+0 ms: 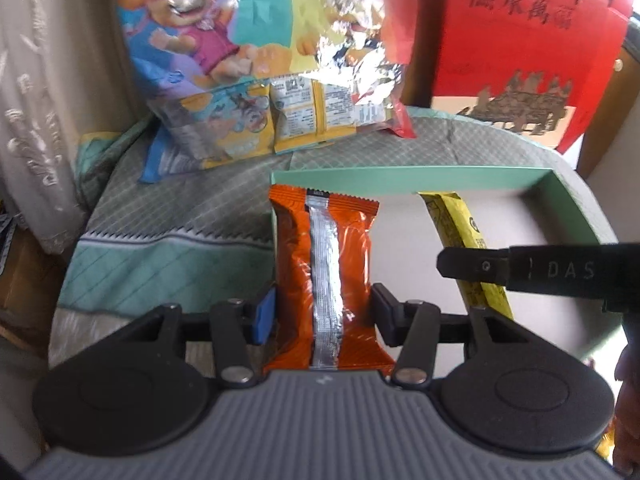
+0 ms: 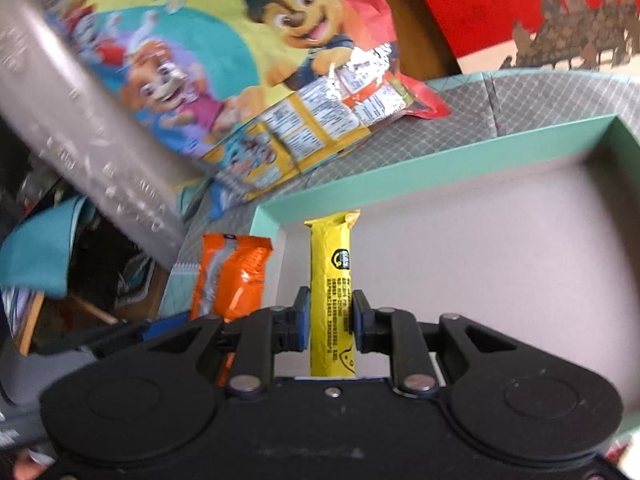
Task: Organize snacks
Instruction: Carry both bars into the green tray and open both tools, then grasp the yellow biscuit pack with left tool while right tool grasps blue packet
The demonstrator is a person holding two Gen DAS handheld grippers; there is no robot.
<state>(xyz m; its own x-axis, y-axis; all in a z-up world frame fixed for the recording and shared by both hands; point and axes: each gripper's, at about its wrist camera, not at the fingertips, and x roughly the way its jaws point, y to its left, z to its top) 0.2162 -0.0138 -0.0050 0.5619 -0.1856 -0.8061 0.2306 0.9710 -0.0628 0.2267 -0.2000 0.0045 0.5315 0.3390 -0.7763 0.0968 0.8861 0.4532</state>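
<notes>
My left gripper [image 1: 323, 312] is shut on an orange snack packet [image 1: 325, 256] with a silver seam, held over the left edge of a mint-green box [image 1: 408, 178]. A finger of my right gripper [image 1: 472, 266] reaches in from the right, across a yellow snack stick [image 1: 452, 220]. In the right wrist view my right gripper [image 2: 331, 320] is shut on that yellow stick [image 2: 331, 272], held above the pale floor of the box [image 2: 460, 152]. The orange packet [image 2: 232, 276] hangs just left of it, beside the box's left wall.
A large cartoon-print snack bag [image 1: 224, 52] with several small yellow packets [image 1: 316, 108] spilling out lies behind the box on a quilted grey-green cloth [image 1: 180, 216]. A red box with gold lettering [image 1: 520, 40] stands at the back right. A pale curtain [image 1: 44, 100] hangs at left.
</notes>
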